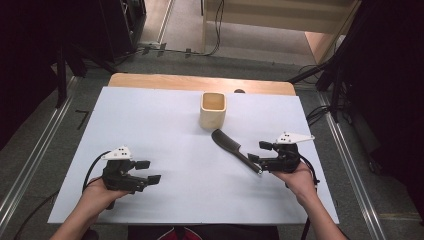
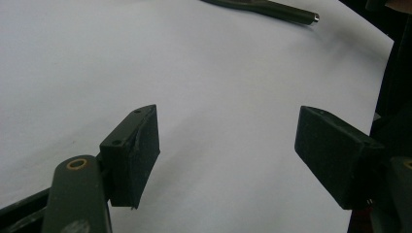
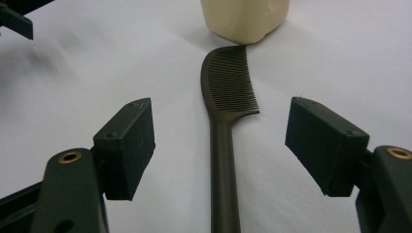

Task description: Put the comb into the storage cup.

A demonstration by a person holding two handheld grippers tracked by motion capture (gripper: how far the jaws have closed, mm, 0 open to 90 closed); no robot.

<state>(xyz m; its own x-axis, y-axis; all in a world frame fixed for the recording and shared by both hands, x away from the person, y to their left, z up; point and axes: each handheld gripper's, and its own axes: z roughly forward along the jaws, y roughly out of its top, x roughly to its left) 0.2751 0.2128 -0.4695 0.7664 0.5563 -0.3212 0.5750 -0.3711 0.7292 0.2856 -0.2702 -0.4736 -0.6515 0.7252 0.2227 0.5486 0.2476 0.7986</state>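
A dark comb (image 1: 234, 149) lies flat on the white table sheet (image 1: 150, 115), teeth end toward a cream square cup (image 1: 213, 110) just behind it. My right gripper (image 1: 259, 151) sits at the comb's handle end, held by a hand at the right. In the right gripper view the comb (image 3: 224, 121) runs up between the jaws of my right gripper (image 3: 221, 145), which is open; both pads stand clear of the handle. The cup (image 3: 245, 17) stands beyond the teeth. My left gripper (image 1: 149, 171) rests at the front left, open with nothing between its jaws (image 2: 226, 145).
A strip of bare wooden tabletop (image 1: 200, 82) shows behind the sheet. Metal rails (image 1: 35, 155) and cables run along the floor on both sides. In the left gripper view the comb's handle tip (image 2: 291, 13) lies far off near the sheet's edge.
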